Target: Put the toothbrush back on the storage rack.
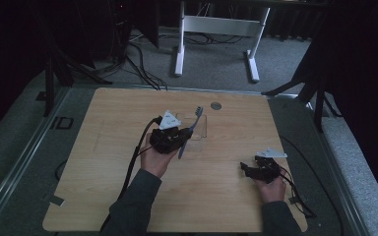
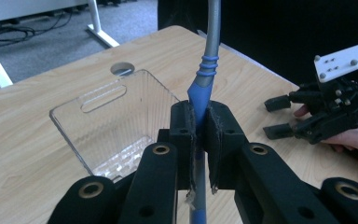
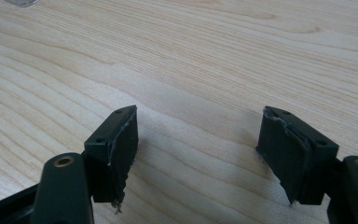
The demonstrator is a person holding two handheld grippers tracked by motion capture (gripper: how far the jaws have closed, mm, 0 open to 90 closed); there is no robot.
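A light wooden table with rounded corners sits on grey carpet in a dim room, seen from above. A white desk frame stands beyond its far edge. Near the far edge of the tabletop is a small round hole.

A person's two forearms in dark sleeves reach in from the near side, each hand holding a black two-jaw gripper.

Toward the middle of the table, slightly to the far side, rests a clear plastic bin with ribbed walls and a slot handle. It is open at the top.

The left gripper is held just beside the near side of the bin. Its jaws are clamped on the blue part of a toothbrush handle. The toothbrush stands tilted, with its grey neck rising away from the jaws and its bristled head uppermost, over the bin area in the high view.

The right gripper rests low near the table's near right corner, well apart from the bin. Its jaws stand wide apart with bare wood between them, holding nothing.
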